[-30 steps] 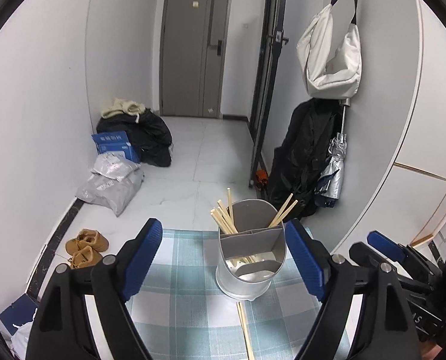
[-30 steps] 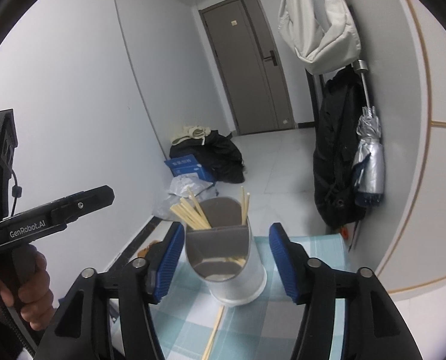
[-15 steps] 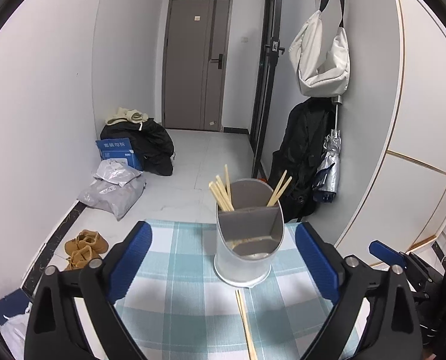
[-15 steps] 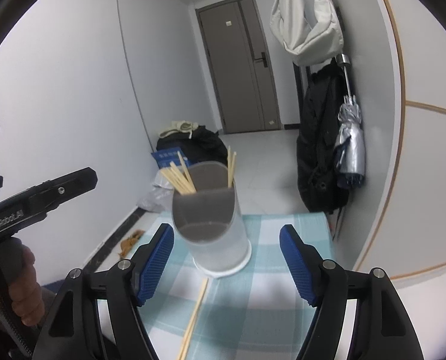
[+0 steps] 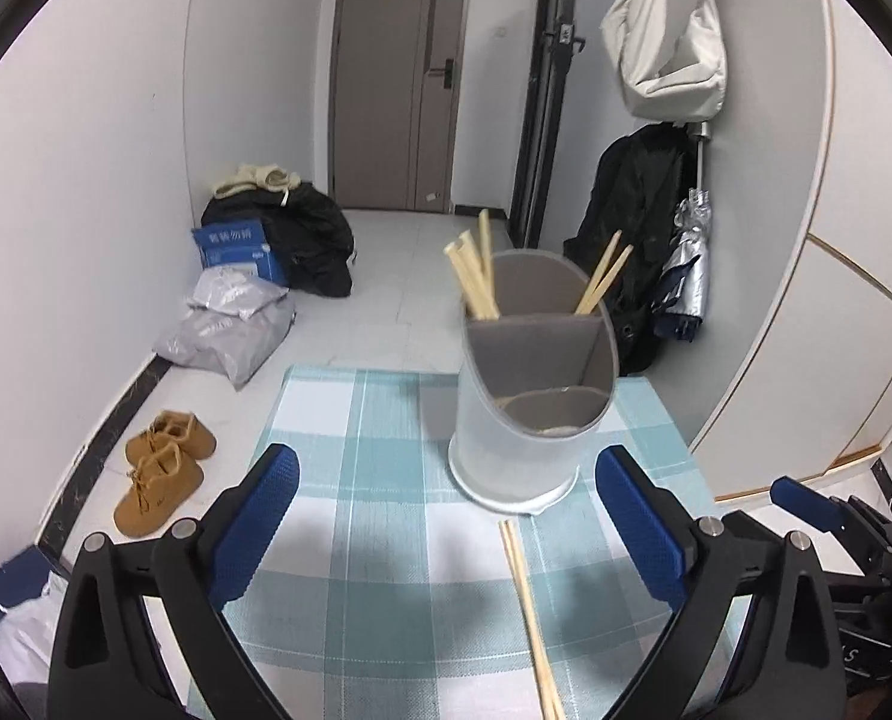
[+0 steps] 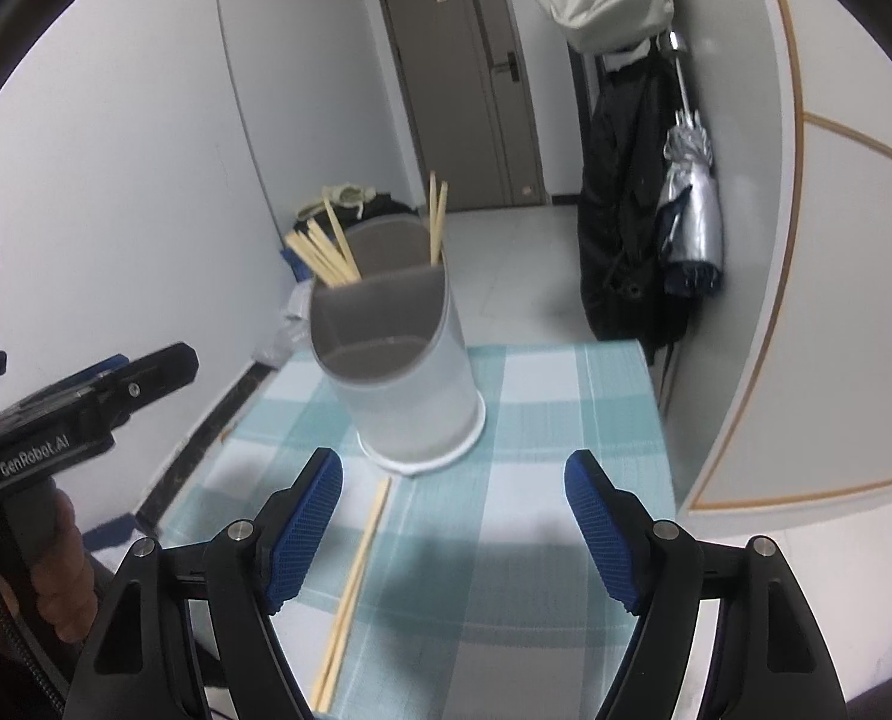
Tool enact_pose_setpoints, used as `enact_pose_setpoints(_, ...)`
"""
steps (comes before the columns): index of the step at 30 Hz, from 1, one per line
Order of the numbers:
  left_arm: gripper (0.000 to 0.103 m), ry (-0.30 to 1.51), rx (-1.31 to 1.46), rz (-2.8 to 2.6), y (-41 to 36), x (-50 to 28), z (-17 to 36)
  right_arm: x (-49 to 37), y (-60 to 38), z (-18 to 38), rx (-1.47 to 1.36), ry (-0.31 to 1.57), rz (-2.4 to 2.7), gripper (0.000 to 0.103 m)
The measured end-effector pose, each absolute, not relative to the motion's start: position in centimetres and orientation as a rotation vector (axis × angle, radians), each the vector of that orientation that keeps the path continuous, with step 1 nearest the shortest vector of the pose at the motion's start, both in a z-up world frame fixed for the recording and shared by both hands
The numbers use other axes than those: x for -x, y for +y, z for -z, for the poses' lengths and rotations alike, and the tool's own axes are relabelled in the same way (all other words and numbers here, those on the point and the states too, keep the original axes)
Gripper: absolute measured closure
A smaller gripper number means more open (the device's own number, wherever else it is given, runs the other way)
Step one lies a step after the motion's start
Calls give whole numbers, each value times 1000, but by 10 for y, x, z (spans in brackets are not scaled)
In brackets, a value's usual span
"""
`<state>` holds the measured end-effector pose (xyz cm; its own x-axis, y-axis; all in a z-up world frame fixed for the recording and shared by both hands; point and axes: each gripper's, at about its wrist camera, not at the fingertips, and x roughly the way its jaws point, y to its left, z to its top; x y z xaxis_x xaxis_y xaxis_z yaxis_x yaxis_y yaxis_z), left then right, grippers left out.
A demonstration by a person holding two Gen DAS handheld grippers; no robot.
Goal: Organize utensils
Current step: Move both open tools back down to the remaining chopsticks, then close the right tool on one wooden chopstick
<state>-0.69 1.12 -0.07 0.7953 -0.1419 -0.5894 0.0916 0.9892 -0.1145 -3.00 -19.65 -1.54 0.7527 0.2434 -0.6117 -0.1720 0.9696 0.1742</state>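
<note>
Both hand-held grippers [image 5: 446, 534] [image 6: 453, 525] backed off, spread empty, two chopsticks [image 5: 527, 612] beside one holder [image 5: 530, 402]

i see a matt frosted-plastic holder [image 5: 530, 420] with grey matt dividers, pale bare-wood chopsticks [image 5: 530, 612] at its 6 o'clock, a woven checked cloth [image 5: 374, 540], and rough-textured blue pads [image 6: 305, 531] on glossy black plastic fingers.
</note>
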Motion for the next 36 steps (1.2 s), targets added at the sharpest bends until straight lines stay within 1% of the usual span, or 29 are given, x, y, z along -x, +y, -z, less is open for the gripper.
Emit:
enact_pose_setpoints(4,6,675,65,97,16,6,21,23,-191,32,-100,749,-227,26)
enact_pose_setpoints(6,6,731,81,84,20,1,29,17,-187,43,-90,798,-222,26)
enact_pose_setpoints(11,6,744,129,61,38,-6,26,5,-174,68,-62,907,-244,27)
enact_pose_setpoints(18,6,765,211,13,67,-15,23,-12,-145,86,-2,978,-300,28)
enact_pose_setpoints(20,6,779,228,5,71,-18,26,-19,-137,88,4,993,-319,36)
enact_pose_setpoints(22,6,791,240,-5,75,-20,28,-24,-127,93,19,1006,-334,39)
enact_pose_setpoints(23,6,799,246,-4,76,-20,28,-28,-123,97,25,1012,-338,43)
enact_pose_setpoints(27,6,820,273,-11,82,-23,31,-41,-114,104,26,1047,-341,53)
enact_pose_setpoints(29,6,846,288,-9,83,-24,35,-44,-112,106,18,1064,-342,61)
enact_pose_setpoints(31,6,874,307,-1,84,-26,40,-47,-109,108,22,1076,-355,64)
enact_pose_setpoints(33,6,889,326,3,86,-28,42,-48,-105,111,44,1091,-352,68)
enact_pose_setpoints(35,6,889,332,-3,88,-28,42,-50,-104,113,46,1104,-351,82)
enact_pose_setpoints(36,6,888,333,-4,88,-28,41,-51,-103,115,49,1114,-349,85)
